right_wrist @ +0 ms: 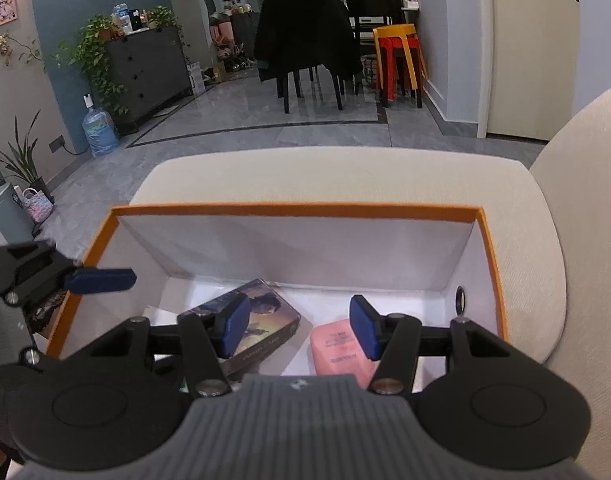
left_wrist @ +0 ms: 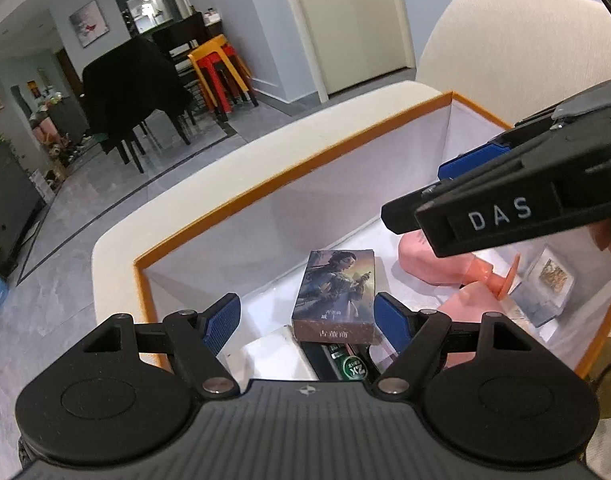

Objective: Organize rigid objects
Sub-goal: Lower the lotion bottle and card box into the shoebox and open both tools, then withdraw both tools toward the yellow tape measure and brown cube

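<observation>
An orange-rimmed box with white inside walls (left_wrist: 225, 184) (right_wrist: 297, 210) rests on a cream sofa. Inside lie an illustrated card box (left_wrist: 337, 292) (right_wrist: 265, 320), pink bottles (left_wrist: 437, 264) (right_wrist: 339, 350), a green-labelled dark item (left_wrist: 353, 366) and a small picture tile (left_wrist: 551, 280). My left gripper (left_wrist: 307, 316) is open and empty, hovering over the card box. My right gripper (right_wrist: 299, 328) is open and empty above the pink bottle; it also shows in the left wrist view (left_wrist: 445, 188), reaching in from the right.
The cream sofa seat (right_wrist: 345, 176) and backrest (left_wrist: 505, 40) surround the box. Beyond lie a grey tiled floor, a dark dining table with chairs (right_wrist: 309, 40), stacked orange and red stools (right_wrist: 397, 56), a dark cabinet with plants (right_wrist: 145, 68) and a water jug (right_wrist: 99, 132).
</observation>
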A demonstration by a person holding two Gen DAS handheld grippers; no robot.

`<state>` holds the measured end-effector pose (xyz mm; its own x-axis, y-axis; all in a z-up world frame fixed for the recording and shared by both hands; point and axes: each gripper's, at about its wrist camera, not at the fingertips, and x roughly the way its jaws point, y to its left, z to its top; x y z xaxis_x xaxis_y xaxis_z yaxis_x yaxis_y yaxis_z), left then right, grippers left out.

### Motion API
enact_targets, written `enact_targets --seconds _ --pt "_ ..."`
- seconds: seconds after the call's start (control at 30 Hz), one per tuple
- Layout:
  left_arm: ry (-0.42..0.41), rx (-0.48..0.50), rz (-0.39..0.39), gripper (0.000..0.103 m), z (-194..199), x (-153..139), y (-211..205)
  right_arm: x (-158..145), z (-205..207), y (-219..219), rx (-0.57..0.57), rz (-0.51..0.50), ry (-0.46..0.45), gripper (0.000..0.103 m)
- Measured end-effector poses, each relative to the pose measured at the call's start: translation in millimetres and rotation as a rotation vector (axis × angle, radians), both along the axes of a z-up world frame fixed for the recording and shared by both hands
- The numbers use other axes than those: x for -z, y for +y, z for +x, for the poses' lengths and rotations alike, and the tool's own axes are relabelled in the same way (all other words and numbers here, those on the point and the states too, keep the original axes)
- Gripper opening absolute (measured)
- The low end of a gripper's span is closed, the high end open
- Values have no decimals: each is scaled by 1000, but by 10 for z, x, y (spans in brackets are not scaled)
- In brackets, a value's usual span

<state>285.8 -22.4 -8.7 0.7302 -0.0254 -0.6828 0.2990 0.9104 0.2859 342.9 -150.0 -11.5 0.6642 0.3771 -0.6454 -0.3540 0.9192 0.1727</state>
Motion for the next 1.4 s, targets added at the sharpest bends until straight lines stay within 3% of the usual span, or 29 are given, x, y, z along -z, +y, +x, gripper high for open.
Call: enact_targets --seconds 0.53,0.7,1.03,1.23,1.4 --pt "-116 -40 -93 90 -571 -382 -77 -546 -461 -91 -41 30 -128 60" --pt "-107 -75 -137 90 -660 -331 -90 -635 -551 -186 -45 11 -106 60" --pt "-113 -138 -231 90 -951 -350 -30 -765 -727 -227 -38 -1 -148 60" --pt "-97 -162 -279 90 -1109 -243 15 -729 -807 -334 -19 7 -158 61" --pt "-69 -172 -305 90 -1154 -71 20 -570 -920 -488 14 1 -114 62"
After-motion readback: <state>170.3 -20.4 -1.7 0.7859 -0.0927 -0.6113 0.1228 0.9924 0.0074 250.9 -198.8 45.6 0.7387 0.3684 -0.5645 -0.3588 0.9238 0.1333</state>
